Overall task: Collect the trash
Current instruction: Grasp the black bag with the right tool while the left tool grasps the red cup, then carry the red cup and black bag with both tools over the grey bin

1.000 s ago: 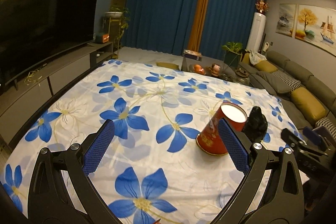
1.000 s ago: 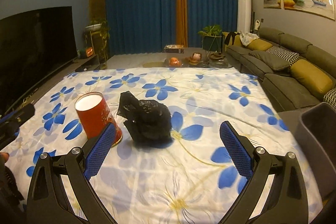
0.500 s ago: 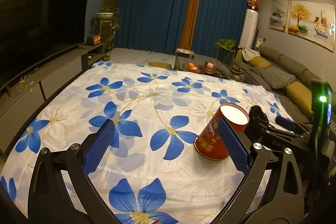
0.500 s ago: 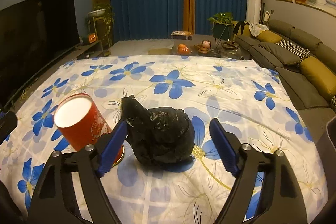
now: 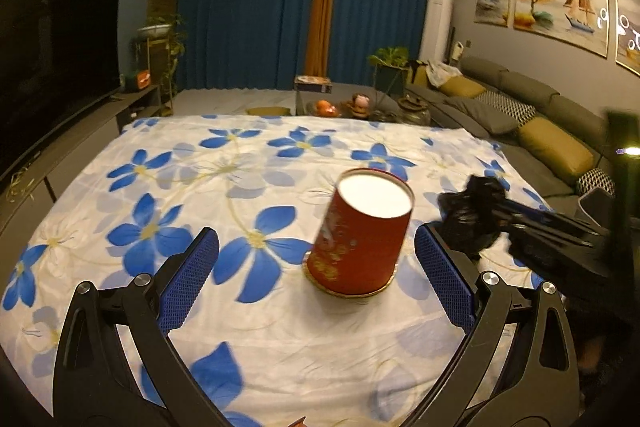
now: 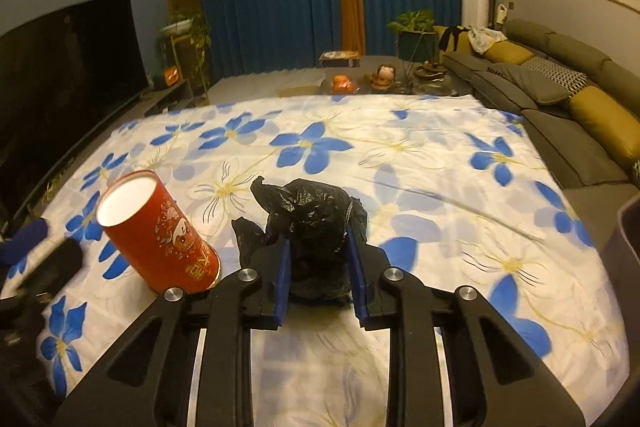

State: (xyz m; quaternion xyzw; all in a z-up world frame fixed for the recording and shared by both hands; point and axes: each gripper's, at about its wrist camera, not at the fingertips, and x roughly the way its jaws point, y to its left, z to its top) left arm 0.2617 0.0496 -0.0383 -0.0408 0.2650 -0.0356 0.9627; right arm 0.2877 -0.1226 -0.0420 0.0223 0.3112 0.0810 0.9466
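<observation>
A red paper cup (image 5: 362, 233) stands upside down on the flowered cloth (image 5: 240, 167), its white bottom facing up. My left gripper (image 5: 316, 275) is open, with the cup just ahead between its blue pads and not touched. A crumpled black plastic bag (image 6: 316, 223) lies to the right of the cup (image 6: 160, 231). My right gripper (image 6: 318, 267) is shut on the bag, its blue pads pressing both sides. The bag (image 5: 476, 211) and the right gripper also show at the right of the left wrist view.
A grey bin (image 6: 628, 239) stands at the table's right edge. A sofa (image 6: 560, 95) with cushions runs along the right, a TV (image 6: 68, 67) on a low cabinet along the left. A low table with fruit (image 6: 344, 83) is beyond the far edge.
My right gripper moved forward and closed on the black bag. My left gripper swung right, so the red cup now sits between its open fingers.
</observation>
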